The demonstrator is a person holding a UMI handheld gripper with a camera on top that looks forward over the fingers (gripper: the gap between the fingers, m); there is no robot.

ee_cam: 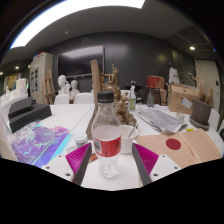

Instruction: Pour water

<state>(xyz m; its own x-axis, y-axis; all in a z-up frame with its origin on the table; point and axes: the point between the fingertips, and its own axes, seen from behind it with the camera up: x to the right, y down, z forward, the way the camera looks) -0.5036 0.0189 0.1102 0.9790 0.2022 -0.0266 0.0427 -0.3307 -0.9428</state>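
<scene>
Between the two fingers, low in the frame's centre, a clear plastic bottle (106, 135) with a red label was seen standing upright on the white table (75, 120). The gripper (107, 160) was held spread, its pink pads (79, 157) flanking the bottle's lower body; whether they pressed on it could not be told, and a slight gap seemed to be left at each side. A firm, level squeeze below the label would be called for before any lifting, it was judged, with the bottle kept upright. Just behind the bottle, a white cup (128, 133) was seen, probably the vessel to be filled. Further off, upper centre, chairs and clutter were seen.
</scene>
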